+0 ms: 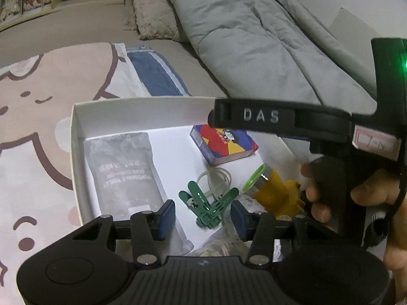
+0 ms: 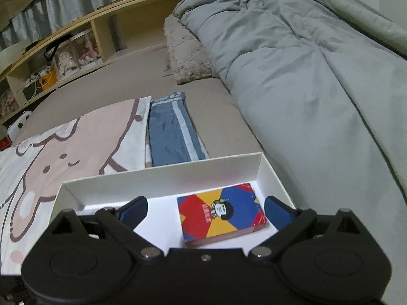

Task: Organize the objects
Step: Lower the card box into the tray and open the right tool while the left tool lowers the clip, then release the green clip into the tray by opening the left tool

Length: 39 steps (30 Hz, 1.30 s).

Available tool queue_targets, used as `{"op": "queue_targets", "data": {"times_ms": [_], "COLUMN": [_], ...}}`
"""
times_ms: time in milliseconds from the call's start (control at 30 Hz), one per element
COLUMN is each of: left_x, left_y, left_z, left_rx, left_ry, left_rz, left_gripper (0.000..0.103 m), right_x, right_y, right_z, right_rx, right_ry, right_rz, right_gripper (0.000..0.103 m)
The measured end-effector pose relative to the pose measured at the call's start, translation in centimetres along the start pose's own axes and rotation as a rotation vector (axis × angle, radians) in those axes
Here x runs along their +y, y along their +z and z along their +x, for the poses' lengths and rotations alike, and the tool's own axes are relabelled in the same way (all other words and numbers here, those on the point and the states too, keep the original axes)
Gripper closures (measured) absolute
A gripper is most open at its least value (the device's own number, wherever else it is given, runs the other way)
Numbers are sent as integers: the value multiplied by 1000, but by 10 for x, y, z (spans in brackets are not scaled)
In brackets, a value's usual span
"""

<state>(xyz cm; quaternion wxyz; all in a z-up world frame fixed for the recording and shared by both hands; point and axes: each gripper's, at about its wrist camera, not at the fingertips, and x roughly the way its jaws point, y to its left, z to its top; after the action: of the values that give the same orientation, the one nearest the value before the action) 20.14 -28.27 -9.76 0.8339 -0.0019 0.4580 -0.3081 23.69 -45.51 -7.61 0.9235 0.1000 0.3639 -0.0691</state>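
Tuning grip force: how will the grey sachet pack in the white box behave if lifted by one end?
The grey sachet pack looks like thin film lying flat on the white box floor, so it is probably light and would likely droop. Its glossy surface may slip between pads. Unlikely to roll.

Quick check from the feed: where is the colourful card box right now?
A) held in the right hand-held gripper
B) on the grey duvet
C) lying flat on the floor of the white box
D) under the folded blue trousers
C: the card box lies flat on the floor of the white box, between the wide-open fingers of the right hand-held gripper, which do not touch it.
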Motion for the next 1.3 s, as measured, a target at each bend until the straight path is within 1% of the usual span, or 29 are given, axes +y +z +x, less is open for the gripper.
{"op": "queue_targets", "data": {"times_ms": [200,300,433,667,733,800,833,933,967,1000,1033,1133,1200,1300], "left_x": [-4,-5,-4,3,5,7,8,9,9,10,10,11,10,8], "left_y": [3,4,2,-5,-7,-10,-11,-15,-17,-18,-20,-26,-31,-40], "left_z": [-23,-36,-56,-95,-108,-121,-128,-149,-155,-162,-169,-190,-202,-220], "left_rx": [-29,-37,-53,-81,-93,-111,-121,-147,-156,-165,-174,-204,-225,-251], "left_ry": [21,38,59,103,118,135,143,167,176,184,190,207,221,234], "left_rz": [2,0,0,-8,-14,-16,-15,-18,-21,-24,-25,-20,-12,5], "left_gripper": [54,54,53,53,49,43,42,27,20,16,15,8,3,0], "right_x": [8,15,20,31,33,34,36,39,40,41,42,43,45,50], "right_y": [1,-1,-2,-1,-4,-7,-9,-16,-18,-21,-24,-31,-36,-44], "right_z": [-25,-41,-61,-104,-117,-131,-137,-156,-162,-169,-176,-192,-202,-218], "right_rx": [-2,-14,-16,-34,-43,-51,-53,-65,-70,-76,-80,-83,-91,-112], "right_ry": [16,10,8,-28,-41,-40,-40,-50,-53,-55,-52,-47,-66,-101], "right_rz": [-36,-72,-90,-98,-98,-90,-89,-88,-89,-89,-87,-78,-76,-90], "right_gripper": [4,4,4,3,3,3,3,2,1,0,0,0,0,0]}}
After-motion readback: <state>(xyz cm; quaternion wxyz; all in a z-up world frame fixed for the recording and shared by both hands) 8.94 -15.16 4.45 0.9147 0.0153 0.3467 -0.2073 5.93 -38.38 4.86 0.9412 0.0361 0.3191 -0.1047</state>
